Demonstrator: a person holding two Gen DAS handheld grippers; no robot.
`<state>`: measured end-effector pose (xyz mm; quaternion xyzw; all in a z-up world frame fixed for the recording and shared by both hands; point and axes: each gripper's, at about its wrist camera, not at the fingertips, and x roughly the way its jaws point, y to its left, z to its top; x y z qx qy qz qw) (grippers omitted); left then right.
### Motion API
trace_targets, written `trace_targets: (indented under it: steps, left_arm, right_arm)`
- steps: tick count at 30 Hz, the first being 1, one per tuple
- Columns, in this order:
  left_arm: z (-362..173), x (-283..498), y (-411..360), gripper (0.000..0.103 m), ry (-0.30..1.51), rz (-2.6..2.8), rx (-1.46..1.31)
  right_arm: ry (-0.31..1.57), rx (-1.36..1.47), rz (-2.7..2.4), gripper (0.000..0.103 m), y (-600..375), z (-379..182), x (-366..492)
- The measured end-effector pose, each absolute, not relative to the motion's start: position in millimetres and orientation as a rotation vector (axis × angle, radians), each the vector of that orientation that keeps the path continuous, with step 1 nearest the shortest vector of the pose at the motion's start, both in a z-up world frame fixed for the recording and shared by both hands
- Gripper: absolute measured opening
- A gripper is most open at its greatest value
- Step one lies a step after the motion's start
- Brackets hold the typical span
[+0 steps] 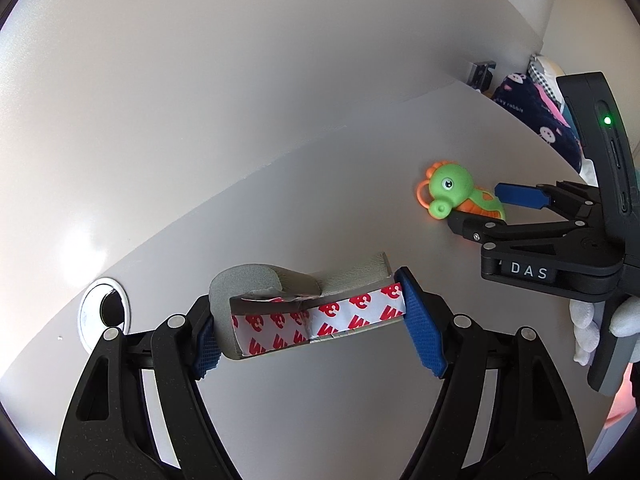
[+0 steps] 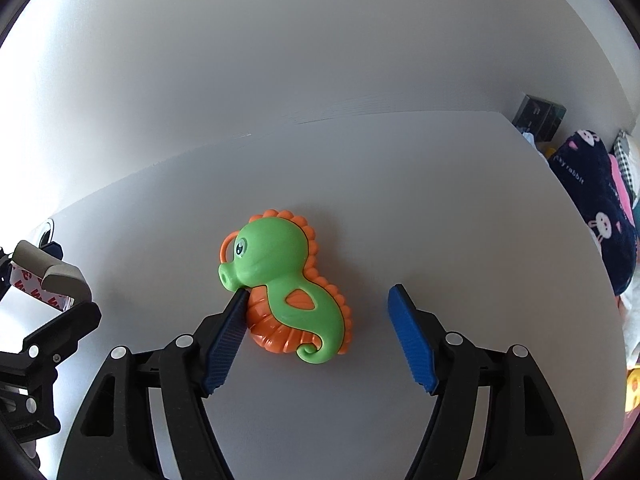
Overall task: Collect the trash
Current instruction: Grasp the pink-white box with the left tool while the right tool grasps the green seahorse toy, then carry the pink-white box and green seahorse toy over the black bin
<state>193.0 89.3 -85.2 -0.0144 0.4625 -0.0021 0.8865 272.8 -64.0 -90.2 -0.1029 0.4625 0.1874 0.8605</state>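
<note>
Blue-padded fingers of the left gripper (image 1: 308, 320) sit closest to the lens, clamped on a folded strip of grey foam tape (image 1: 288, 300). Its white backing, printed with red marks, faces the camera, and both pads press on the ends of the strip. The strip is held clear above the white table (image 1: 320, 420). A round cable grommet (image 1: 105, 312) is set into the table top to the left of this gripper, near the wall.

Right gripper (image 2: 316, 312): jaws released, standing wide apart. A green and orange seahorse toy (image 2: 288, 284) lies flat on the table between them. The left pad (image 2: 228, 340) touches the toy under its snout; the right pad (image 2: 412, 344) stands clear of it, with bare table in the gap. In the left wrist view, a white-gloved hand (image 1: 600, 320) holds the handle of this gripper, and a green lamp is lit on its body.

Beyond the far right edge of the table lies dark blue fabric (image 2: 592, 208) printed with white rabbits, with chequered cloth behind it.
</note>
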Motion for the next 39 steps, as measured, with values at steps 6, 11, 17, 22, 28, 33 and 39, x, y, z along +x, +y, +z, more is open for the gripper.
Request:
trace_targets:
  steps: [6,11,17,22,28,33,39]
  left_arm:
    - [-85,191,94,0.073,0.961,0.001,-0.035]
    - [-82,194,90,0.073,0.952,0.0,-0.035]
    - [-70,186,84,0.073,0.927,-0.02,-0.026]
    - [-59,180,71,0.073,0.907,-0.048,-0.008]
    - [-44,169,52,0.073,0.884,-0.093,0.014]
    - [-32,159,31,0.073,0.868,-0.14,0.036]
    - [-23,148,-1,0.073,0.849,-0.199,0.071]
  right_arm:
    - [0.938,-0.28,0.462,0.051,-48,-86,275]
    - [0.93,-0.266,0.5,0.051,-47,-80,269]
    - [0.911,-0.232,0.497,0.051,-60,-62,256]
    - [0.9,-0.207,0.471,0.051,-76,-43,243]
    - [0.888,-0.179,0.438,0.051,-93,-26,219]
    - [0.871,-0.143,0.413,0.051,-117,-13,198]
    - [0.856,-0.103,0.363,0.051,-149,-2,169]
